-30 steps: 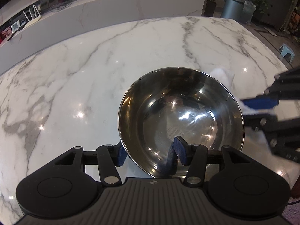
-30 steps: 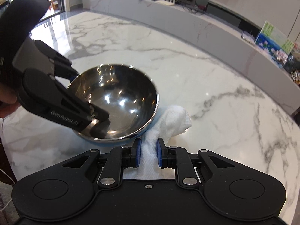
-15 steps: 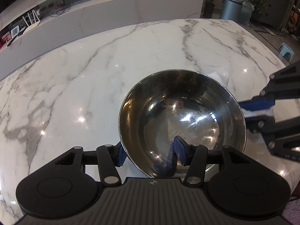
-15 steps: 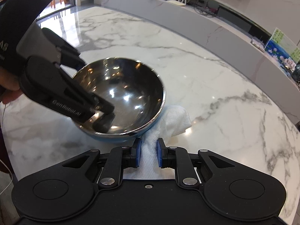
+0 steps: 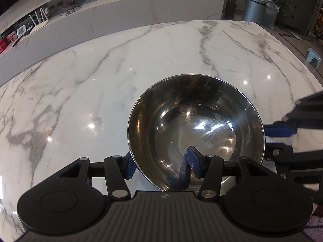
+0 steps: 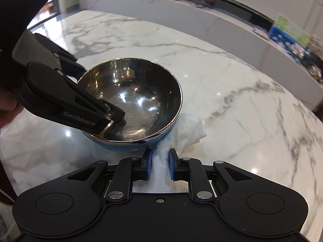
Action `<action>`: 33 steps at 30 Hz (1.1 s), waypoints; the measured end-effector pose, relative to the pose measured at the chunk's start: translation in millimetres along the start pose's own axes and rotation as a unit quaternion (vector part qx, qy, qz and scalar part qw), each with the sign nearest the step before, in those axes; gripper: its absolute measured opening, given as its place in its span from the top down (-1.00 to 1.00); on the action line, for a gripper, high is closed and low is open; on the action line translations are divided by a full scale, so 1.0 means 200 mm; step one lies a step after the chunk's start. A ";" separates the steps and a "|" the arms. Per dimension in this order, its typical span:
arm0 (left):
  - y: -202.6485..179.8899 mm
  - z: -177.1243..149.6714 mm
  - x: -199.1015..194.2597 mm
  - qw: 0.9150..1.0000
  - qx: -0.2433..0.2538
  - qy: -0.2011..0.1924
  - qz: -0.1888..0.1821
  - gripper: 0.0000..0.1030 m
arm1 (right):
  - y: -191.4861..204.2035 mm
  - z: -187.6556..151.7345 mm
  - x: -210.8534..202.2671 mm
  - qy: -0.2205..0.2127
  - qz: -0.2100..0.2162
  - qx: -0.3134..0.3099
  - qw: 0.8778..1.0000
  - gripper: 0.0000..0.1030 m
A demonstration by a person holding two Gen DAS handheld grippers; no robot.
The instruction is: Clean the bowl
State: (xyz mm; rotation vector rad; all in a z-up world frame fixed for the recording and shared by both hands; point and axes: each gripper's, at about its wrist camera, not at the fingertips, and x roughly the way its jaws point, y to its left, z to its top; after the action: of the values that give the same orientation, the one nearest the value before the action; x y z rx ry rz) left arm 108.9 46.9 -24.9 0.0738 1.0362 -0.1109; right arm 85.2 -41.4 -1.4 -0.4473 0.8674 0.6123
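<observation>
Right wrist view: the steel bowl (image 6: 133, 100) sits on the marble table (image 6: 232, 84), its near rim pinched by the left gripper (image 6: 113, 119). Just beside the bowl's outer wall, nearer the table's edge, the right gripper (image 6: 159, 166) clamps a white cloth (image 6: 185, 129).

Cloth (image 6: 181, 133) partly hidden under bowl (image 6: 131, 100); shelf items blurred.

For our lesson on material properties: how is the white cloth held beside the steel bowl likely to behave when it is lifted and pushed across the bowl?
The white cloth looks floppy: it bunches and folds where the right hand-held gripper pinches it. It probably weighs little. Pushed against the steel bowl, it would likely crumple and follow the curve rather than resist.
</observation>
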 end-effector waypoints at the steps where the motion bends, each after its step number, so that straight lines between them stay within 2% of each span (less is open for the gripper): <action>1: 0.00 0.00 0.00 1.000 0.000 0.000 0.000 0.04 | 0.02 0.00 -0.01 -0.003 -0.009 0.006 1.000 0.70; 7: 0.00 -0.01 -0.01 1.000 -0.007 0.002 0.002 0.04 | 0.10 -0.02 -0.12 -0.032 -0.076 0.057 0.995 0.70; 12: -0.01 -0.01 -0.01 1.000 -0.009 0.004 0.004 0.04 | 0.18 -0.03 -0.18 -0.053 -0.110 0.058 0.991 0.70; 23: -0.04 -0.01 -0.02 1.000 -0.005 0.006 0.011 0.04 | 0.20 -0.05 -0.12 -0.034 -0.092 0.096 0.991 0.70; 33: -0.04 -0.02 -0.01 1.000 -0.012 0.000 0.012 0.03 | 0.24 -0.04 -0.08 -0.021 -0.092 0.102 0.990 0.70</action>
State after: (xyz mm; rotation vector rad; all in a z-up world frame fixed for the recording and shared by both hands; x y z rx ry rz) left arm 102.7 39.1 -24.6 0.0654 1.0362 -0.0766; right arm 40.6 -14.9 0.7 -0.3236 0.8289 0.3587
